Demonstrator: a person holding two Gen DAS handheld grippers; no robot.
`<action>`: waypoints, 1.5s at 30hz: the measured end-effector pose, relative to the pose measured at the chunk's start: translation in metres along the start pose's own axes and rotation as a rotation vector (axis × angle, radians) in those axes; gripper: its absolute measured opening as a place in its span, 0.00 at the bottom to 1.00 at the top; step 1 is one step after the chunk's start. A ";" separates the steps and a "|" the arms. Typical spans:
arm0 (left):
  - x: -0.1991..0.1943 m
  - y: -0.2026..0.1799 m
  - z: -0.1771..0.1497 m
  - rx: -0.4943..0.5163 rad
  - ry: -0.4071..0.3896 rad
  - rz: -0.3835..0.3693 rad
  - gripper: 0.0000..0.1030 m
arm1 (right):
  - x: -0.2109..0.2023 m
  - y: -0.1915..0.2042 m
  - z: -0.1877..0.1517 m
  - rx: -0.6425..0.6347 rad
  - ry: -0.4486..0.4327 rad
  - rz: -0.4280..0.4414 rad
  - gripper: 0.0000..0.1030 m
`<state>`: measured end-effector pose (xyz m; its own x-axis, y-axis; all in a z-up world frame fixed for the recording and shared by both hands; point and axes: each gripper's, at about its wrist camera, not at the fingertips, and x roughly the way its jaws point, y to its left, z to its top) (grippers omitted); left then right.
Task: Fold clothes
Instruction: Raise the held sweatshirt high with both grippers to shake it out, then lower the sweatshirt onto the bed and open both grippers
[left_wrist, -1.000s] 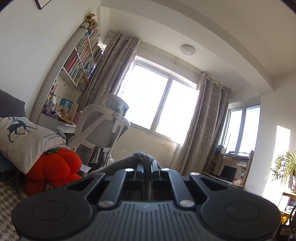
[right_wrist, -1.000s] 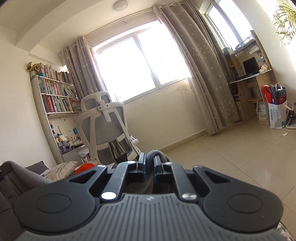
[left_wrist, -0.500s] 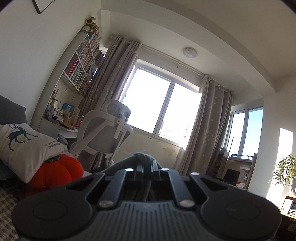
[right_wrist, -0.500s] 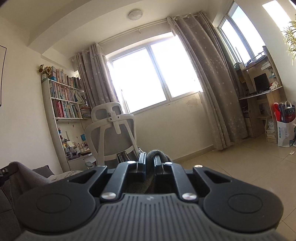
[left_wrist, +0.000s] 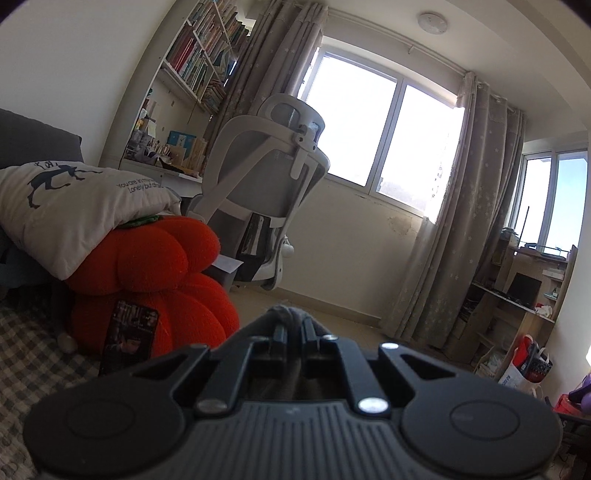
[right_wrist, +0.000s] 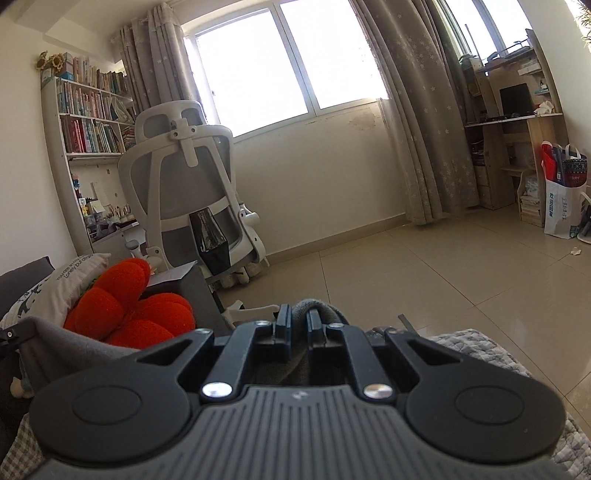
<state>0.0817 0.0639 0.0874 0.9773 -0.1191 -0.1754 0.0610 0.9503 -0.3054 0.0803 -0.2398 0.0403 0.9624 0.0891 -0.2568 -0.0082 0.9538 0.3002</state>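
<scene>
Blown-out window (left_wrist: 380, 133) backlights room; edges perhaps slightly blurred, fisheye-bent

grey garment (left_wrist: 286, 313) | bunched fold pinched in both tongs | hangs below

Both grippers, left (left_wrist: 293, 326) and right (right_wrist: 299, 319), dropped lower (tilting downward too).

Most of the grey garment (left_wrist: 286, 313) is hidden: only a small fold shows past the tips of the left gripper (left_wrist: 293, 326), and the rest lies behind the gripper's black body. The right gripper (right_wrist: 298, 318) likewise covers all but a bunched loop. What kind of clothing it is cannot be told. The checked bed cover (left_wrist: 33, 354) is cut off by the picture's edge, and the book spines on the bookshelf (right_wrist: 88, 125) are too small to read.
</scene>
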 end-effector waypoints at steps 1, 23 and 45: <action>0.011 0.002 -0.004 0.005 0.009 0.007 0.06 | 0.009 -0.001 -0.003 -0.008 0.006 -0.007 0.09; 0.144 0.051 -0.087 -0.036 0.246 0.104 0.11 | 0.131 -0.019 -0.066 -0.046 0.199 -0.022 0.12; 0.077 0.062 -0.089 -0.005 0.453 0.092 0.79 | 0.063 -0.025 -0.057 -0.054 0.285 -0.039 0.53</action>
<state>0.1431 0.0880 -0.0282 0.7910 -0.1495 -0.5933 -0.0237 0.9615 -0.2739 0.1260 -0.2414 -0.0354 0.8469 0.1214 -0.5177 0.0057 0.9715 0.2371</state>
